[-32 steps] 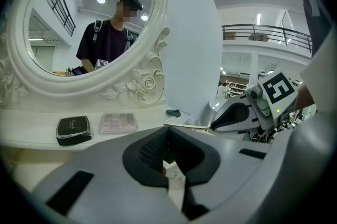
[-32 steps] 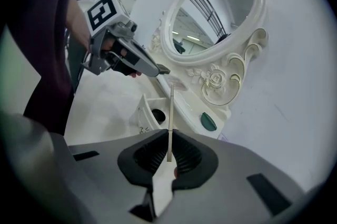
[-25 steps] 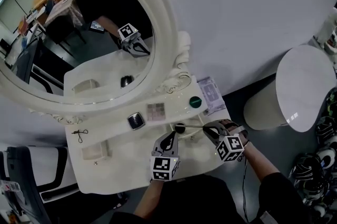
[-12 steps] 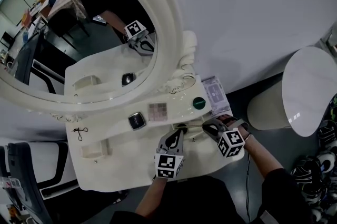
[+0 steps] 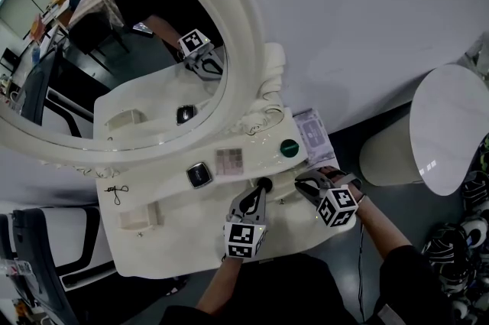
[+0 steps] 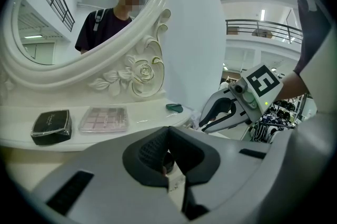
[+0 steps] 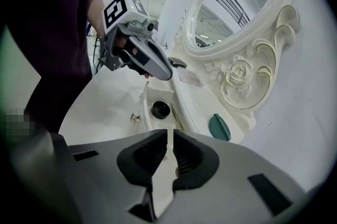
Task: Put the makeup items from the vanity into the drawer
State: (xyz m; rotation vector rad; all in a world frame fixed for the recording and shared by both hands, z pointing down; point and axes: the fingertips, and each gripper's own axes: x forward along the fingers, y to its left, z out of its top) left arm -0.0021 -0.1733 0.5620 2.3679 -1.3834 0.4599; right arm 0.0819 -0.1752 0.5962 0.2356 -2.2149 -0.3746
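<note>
An open white drawer (image 7: 158, 93) in the top of the cream vanity (image 5: 176, 239) already holds two things. A small round black pot (image 7: 160, 109) sits near its middle, and a slim brownish stick (image 7: 176, 117) lies along the drawer's side nearest the shelf.

The left gripper (image 6: 168, 136) has its jaws pressed fully together with nothing gripped. It hangs over the near-left side of the drawer, tips tilted down towards the black pot. The right gripper (image 7: 170, 136) stands at the drawer's right end, pointing steeply into it. Its jaws are only a narrow slit apart, and through the slit nothing shows but the white drawer below.

Three makeup items are still out of the drawer, on the raised shelf behind it:
- A flat pink eyeshadow palette in a clear case (image 5: 228, 160) lies just behind the drawer.
- A glossy square black compact (image 5: 199, 175) is left of the palette, farther from the drawer.
- A dark green round disc (image 5: 289, 148) lies behind the drawer's right end.

Beyond the green disc, still farther from the drawer, a lavender printed packet (image 5: 312, 134) rests at the shelf's edge. An oval mirror in a carved cream frame (image 5: 248, 48) rises behind the drawer and shelf.
</note>
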